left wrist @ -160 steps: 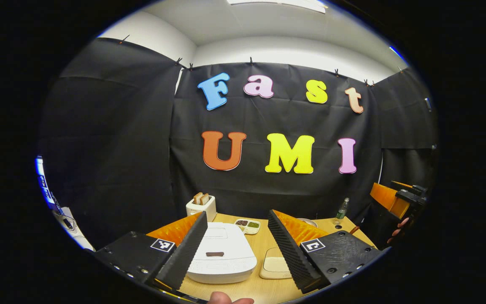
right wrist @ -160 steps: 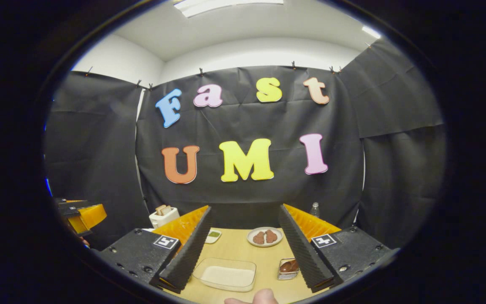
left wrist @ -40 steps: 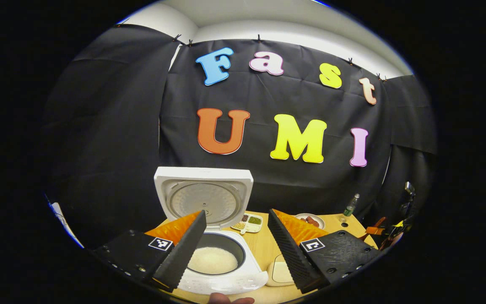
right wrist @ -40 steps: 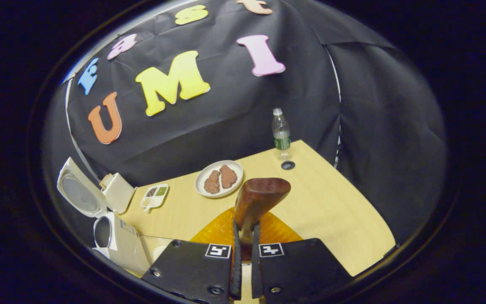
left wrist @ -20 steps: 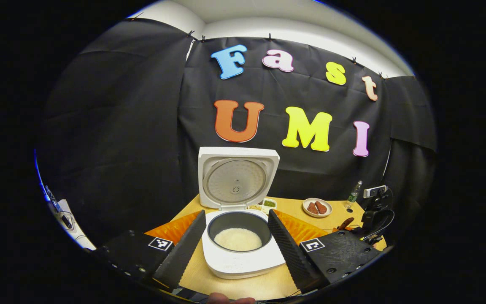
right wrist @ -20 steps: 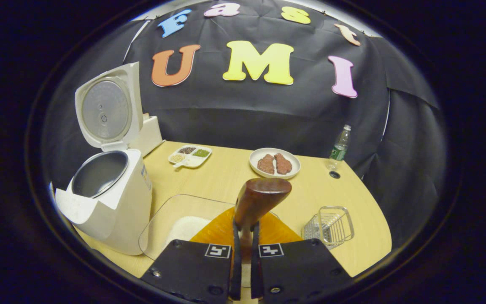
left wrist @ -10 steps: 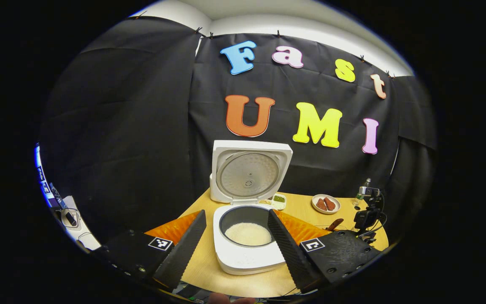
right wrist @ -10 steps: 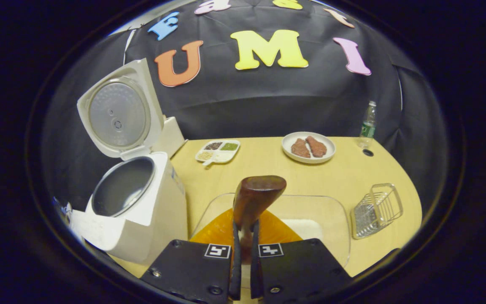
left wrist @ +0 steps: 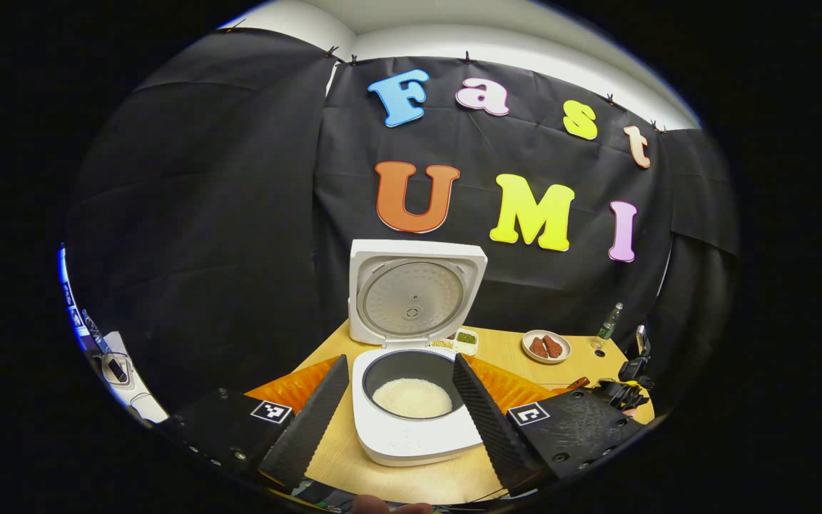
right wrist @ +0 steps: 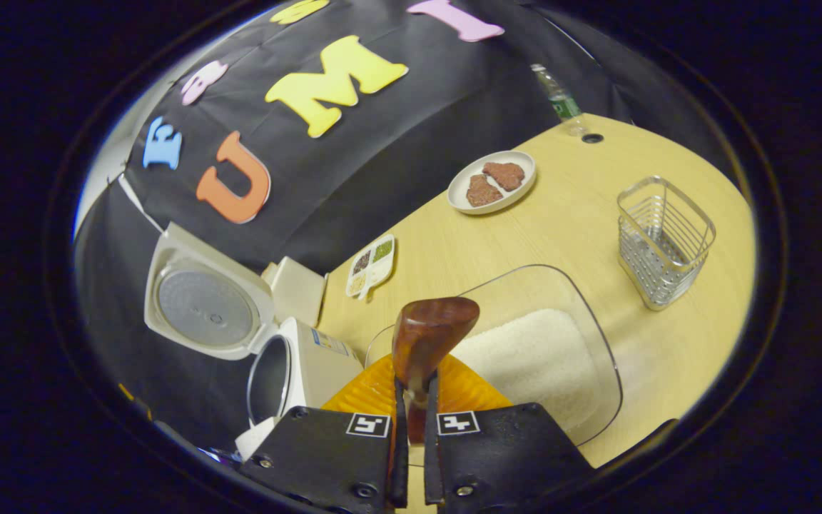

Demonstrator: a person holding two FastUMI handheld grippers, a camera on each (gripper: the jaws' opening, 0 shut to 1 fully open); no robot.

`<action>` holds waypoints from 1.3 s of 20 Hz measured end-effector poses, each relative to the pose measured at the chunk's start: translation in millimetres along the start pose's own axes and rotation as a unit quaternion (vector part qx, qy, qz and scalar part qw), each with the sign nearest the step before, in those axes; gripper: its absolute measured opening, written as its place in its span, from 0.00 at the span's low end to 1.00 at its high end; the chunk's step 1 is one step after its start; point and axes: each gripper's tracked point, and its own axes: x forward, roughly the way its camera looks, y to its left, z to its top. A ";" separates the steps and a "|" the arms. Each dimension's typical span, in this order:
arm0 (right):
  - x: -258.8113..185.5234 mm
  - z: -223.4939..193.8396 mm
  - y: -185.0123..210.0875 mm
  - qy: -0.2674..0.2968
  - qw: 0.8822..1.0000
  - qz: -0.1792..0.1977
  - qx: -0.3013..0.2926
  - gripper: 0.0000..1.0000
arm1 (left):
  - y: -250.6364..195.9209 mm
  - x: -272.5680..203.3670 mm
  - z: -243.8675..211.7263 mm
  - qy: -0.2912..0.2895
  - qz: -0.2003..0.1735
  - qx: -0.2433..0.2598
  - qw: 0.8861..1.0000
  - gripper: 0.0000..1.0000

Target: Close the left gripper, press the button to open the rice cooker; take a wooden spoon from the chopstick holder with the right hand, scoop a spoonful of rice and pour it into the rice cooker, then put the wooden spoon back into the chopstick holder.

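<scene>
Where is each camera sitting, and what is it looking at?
Left gripper view: rides the open left gripper, facing the open cooker; its fingers show.
Right gripper view: rides the right gripper, tilted down at the rice tray; its fingers pinch the spoon.
Both views share the cooker, the meat plate and the bottle.

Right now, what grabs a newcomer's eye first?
The rice cooker, lid up, rice in its pot, sits between the open left gripper's fingers. In the right gripper view, the right gripper clamps a wooden spoon over the clear rice tray.
</scene>
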 end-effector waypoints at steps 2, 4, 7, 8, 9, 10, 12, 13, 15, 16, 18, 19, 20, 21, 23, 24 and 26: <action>-7.0 10.4 -8.9 -0.013 0.999 0.010 0.035 0.10 | -6.3 1.7 1.9 0.003 -0.005 0.012 1.000 0.94; -17.1 22.5 -17.1 -0.030 0.997 0.023 0.069 0.11 | -15.2 4.1 5.5 0.002 -0.013 0.022 1.000 0.94; -32.1 44.1 -22.4 -0.053 0.987 0.049 0.144 0.11 | -30.2 8.3 10.7 -0.008 -0.024 0.017 1.000 0.94; -38.9 49.9 -20.6 -0.060 0.983 0.059 0.162 0.11 | -35.7 9.5 10.8 -0.008 -0.029 0.014 0.999 0.94; -46.9 57.4 -17.3 -0.071 0.980 0.068 0.173 0.11 | -39.3 11.5 9.7 -0.008 -0.032 0.012 0.999 0.94; -55.9 65.6 -14.6 -0.080 0.977 0.077 0.179 0.11 | -42.1 12.1 9.6 -0.006 -0.035 0.009 0.999 0.94; -70.7 81.0 -6.6 -0.095 0.972 0.094 0.192 0.11 | -43.4 15.3 10.0 -0.006 -0.038 0.006 0.999 0.94; -76.9 88.1 0.8 -0.101 0.970 0.104 0.197 0.10 | -43.7 15.2 11.4 -0.010 -0.038 0.005 0.999 0.94; -87.7 98.5 19.5 -0.109 0.968 0.120 0.192 0.08 | -41.9 13.5 13.3 -0.015 -0.038 0.004 0.999 0.94; -91.9 103.0 31.4 -0.112 0.967 0.128 0.187 0.10 | -39.4 13.1 12.5 -0.016 -0.036 0.004 0.999 0.94; -99.0 111.5 58.1 -0.112 0.966 0.148 0.179 0.12 | -34.5 9.9 13.9 -0.025 -0.033 0.012 0.999 0.95; -100.1 114.2 73.2 -0.110 0.965 0.158 0.178 0.10 | -32.7 6.5 15.4 -0.033 -0.035 0.021 0.999 0.95; -102.4 114.9 89.2 -0.107 0.964 0.170 0.175 0.10 | -30.3 3.4 17.3 -0.042 -0.035 0.031 0.998 0.95; -103.0 115.1 105.2 -0.101 0.962 0.182 0.173 0.10 | -26.8 0.6 18.2 -0.048 -0.034 0.038 0.998 0.95; -101.2 112.2 132.9 -0.087 0.960 0.201 0.177 0.10 | -19.8 -3.4 16.7 -0.054 -0.032 0.043 0.997 0.94; -98.8 108.7 146.9 -0.080 0.959 0.207 0.176 0.11 | -15.6 -6.8 16.9 -0.058 -0.029 0.042 0.997 0.94; -91.6 101.7 173.6 -0.066 0.961 0.214 0.161 0.10 | -10.1 -12.1 16.3 -0.065 -0.032 0.038 0.997 0.94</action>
